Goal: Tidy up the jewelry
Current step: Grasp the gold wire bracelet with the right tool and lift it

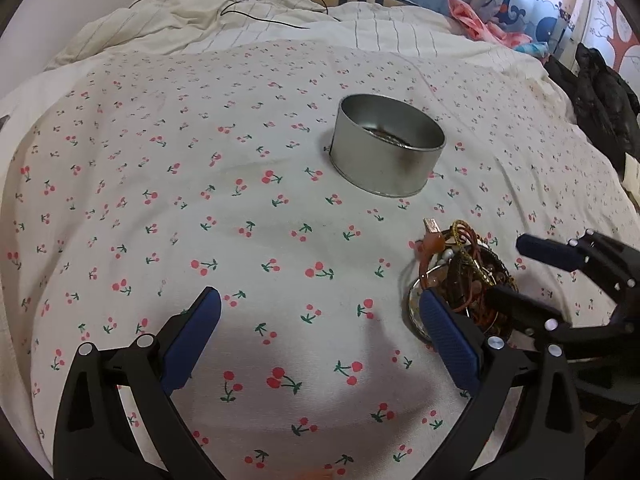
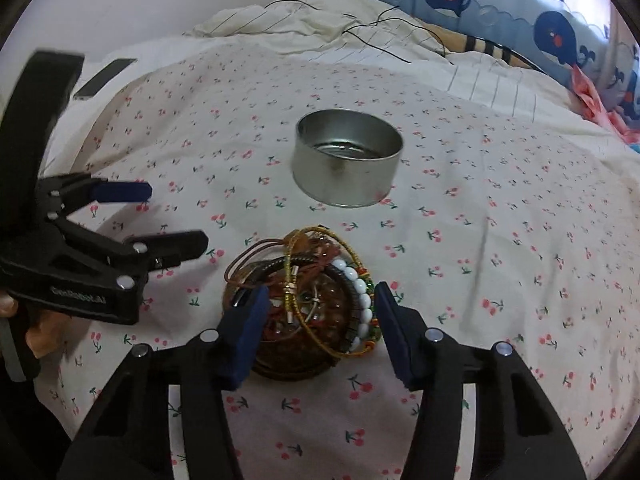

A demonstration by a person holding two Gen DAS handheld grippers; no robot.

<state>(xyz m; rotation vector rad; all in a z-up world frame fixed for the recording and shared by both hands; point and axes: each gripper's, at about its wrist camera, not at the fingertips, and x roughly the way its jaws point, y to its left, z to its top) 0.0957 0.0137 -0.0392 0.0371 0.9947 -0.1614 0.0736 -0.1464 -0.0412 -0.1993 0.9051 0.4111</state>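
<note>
Cherry-print sheet [image 2: 480,240]: tin [image 2: 347,158] past bracelet pile [image 2: 304,300], R fingers [image 2: 256,320] half-open astride it, L fingers [image 1: 200,328] wide, empty.

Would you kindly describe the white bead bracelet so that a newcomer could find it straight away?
On the cherry-print sheet, nearer the camera than the round metal tin, lies a tangled pile of bracelets. The white bead bracelet curves along its right edge, the only strand of glossy white beads among brown cords and gold chain.

One metal tin [image 2: 347,160], one heap of bracelets [image 2: 308,296], perhaps five or six, two hand-held grippers.
</note>
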